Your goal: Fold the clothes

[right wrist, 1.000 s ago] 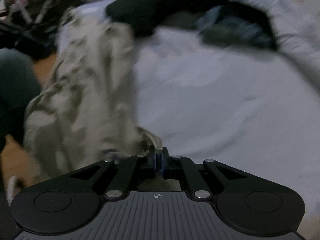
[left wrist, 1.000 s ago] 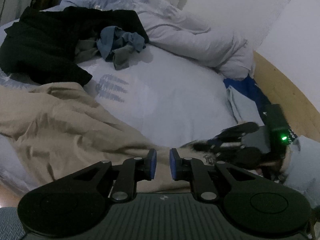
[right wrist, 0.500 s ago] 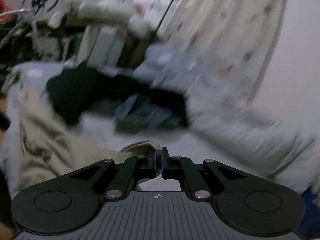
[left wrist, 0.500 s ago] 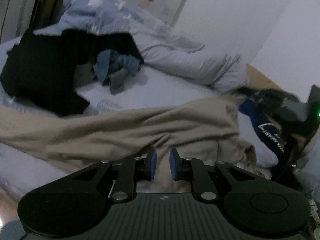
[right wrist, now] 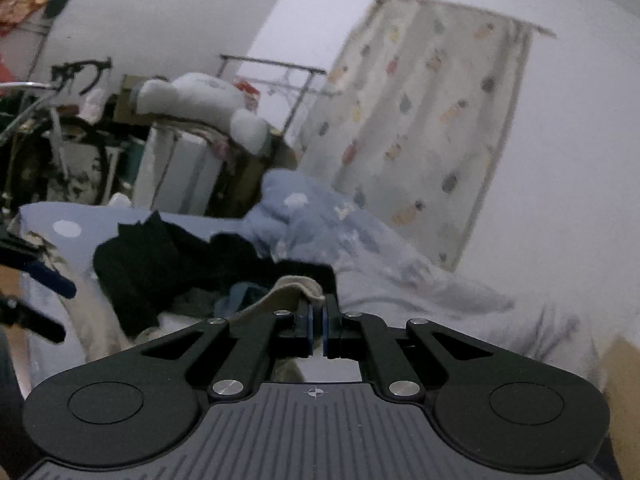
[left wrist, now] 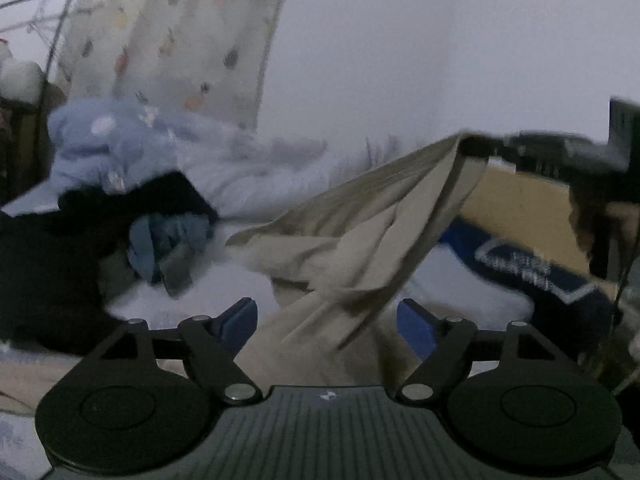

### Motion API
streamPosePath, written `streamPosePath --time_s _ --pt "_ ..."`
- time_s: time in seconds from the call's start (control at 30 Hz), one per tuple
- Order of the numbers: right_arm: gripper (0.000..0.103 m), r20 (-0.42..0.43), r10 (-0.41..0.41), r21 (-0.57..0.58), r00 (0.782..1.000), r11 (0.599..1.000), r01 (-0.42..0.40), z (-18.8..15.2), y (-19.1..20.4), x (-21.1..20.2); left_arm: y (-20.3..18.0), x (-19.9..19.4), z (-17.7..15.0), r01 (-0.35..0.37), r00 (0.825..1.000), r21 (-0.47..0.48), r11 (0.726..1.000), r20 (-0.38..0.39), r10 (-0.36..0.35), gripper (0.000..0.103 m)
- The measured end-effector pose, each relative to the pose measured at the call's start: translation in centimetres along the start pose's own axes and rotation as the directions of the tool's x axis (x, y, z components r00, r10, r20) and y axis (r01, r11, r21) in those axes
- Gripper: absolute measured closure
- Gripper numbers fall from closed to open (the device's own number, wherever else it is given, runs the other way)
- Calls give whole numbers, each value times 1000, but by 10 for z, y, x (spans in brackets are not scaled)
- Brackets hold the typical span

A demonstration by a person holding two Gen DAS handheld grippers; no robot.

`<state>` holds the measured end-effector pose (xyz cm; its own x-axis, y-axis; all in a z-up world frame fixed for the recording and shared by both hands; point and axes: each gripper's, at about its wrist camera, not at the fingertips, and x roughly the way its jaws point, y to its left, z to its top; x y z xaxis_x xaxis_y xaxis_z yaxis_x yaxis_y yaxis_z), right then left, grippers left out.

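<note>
The beige cotton garment (left wrist: 360, 240) hangs in the air above the bed, one edge lifted high at the right of the left wrist view and the rest sloping down in loose folds to the pale blue bed sheet (left wrist: 224, 284). Its lower folds fall between the blue pads of the left gripper (left wrist: 327, 322), whose jaws are opening and stand wide apart; the pads do not press on the cloth. The right gripper (right wrist: 316, 330) has its jaws pinched together on a rolled edge of the same beige garment (right wrist: 296, 286), which curls over the top of the fingertips and trails away to the left. In the left wrist view the right gripper (left wrist: 560, 148) shows blurred at the upper right, at the raised edge of the cloth.

Behind the garment a heap of black clothing (left wrist: 52, 264) lies on the sheet, with a crumpled blue-grey piece of cloth (left wrist: 168, 248) just beside it. A light blue quilt with white cloud prints (right wrist: 332, 216) is bunched up at the back of the bed. A cream curtain with small coloured prints (right wrist: 432, 128) hangs against the white wall (left wrist: 440, 40). A white plush toy (right wrist: 200, 96) lies on top of furniture to the left of the curtain.
</note>
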<state>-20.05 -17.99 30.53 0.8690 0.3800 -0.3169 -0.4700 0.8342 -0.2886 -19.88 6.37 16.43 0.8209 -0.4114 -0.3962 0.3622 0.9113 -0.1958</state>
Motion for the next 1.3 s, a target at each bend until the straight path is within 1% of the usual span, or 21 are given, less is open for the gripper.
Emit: streamPosePath --time_s 0.1,0.17,0.23,0.33,0.43,0.47,0.5,0.53,0.6,0.7,0.73,0.77,0.8,0.87,0.9,0.97,1.07,1.17,1.23,1.27,1.3 --pt "98 -106 7 51 994 999 -2 -22 -2 -2 0 9 -12 -1 996 -3 1000 -85 1 18" --pt "98 -200 -8 69 980 997 23 -46 -4 3 1 13 -20 3 991 1 1000 -135 -3 18" --pt "98 -296 -18 110 955 993 52 -77 -9 9 2 12 -28 9 986 16 1000 -166 -6 18" --pt "98 -427 -17 173 904 980 100 -124 -16 15 -1 16 -36 33 979 44 998 -201 -23 18" --pt "96 -510 -20 200 860 970 141 -155 -13 13 -3 22 -40 69 971 47 997 -233 -56 18" --pt "92 -546 -16 191 838 971 143 -162 -8 14 -4 21 -42 77 969 48 996 -238 -64 18" --pt "77 -575 -24 171 818 974 149 -168 -2 14 -6 21 -43 86 967 49 995 -244 -71 18" --pt "59 -587 -37 151 809 976 155 -171 4 12 -7 22 -45 93 965 52 994 -249 -77 18" --pt "52 -568 -27 158 823 977 141 -173 12 2 -10 24 -50 104 961 60 993 -264 -85 18" --pt "52 -577 -32 151 816 978 145 -176 19 -7 -16 26 -58 116 953 68 991 -290 -92 18" --pt "52 -575 -46 140 817 978 154 -176 23 -8 -18 27 -59 117 951 69 991 -295 -92 18" --pt "52 -564 -51 139 824 978 156 -174 25 -9 -19 27 -60 118 950 71 991 -299 -92 18" --pt "52 -545 -40 144 837 980 140 -170 29 -12 -20 26 -62 120 949 71 990 -302 -93 18" --pt "50 -507 17 144 862 987 66 -163 41 -18 -20 26 -64 118 947 71 990 -309 -90 18" --pt "47 -494 43 134 868 991 27 -161 50 -15 -20 26 -65 116 946 71 991 -313 -88 18" --pt "45 -475 90 109 876 993 -44 -158 70 -3 -20 25 -67 107 945 69 992 -318 -80 18" --pt "46 -467 139 114 873 989 -96 -158 86 25 -23 22 -69 107 944 69 992 -320 -80 18" --pt "46 -469 181 119 864 983 -142 -160 99 54 -27 20 -70 119 943 77 990 -320 -88 20" --pt "49 -476 205 118 855 979 -169 -163 107 73 -30 20 -71 128 941 82 988 -325 -95 22" --pt "52 -480 215 120 850 976 -179 -165 109 82 -31 21 -72 132 939 84 988 -329 -97 22" --pt "71 -494 225 122 840 974 -189 -168 111 92 -32 21 -73 134 938 86 987 -331 -99 22"
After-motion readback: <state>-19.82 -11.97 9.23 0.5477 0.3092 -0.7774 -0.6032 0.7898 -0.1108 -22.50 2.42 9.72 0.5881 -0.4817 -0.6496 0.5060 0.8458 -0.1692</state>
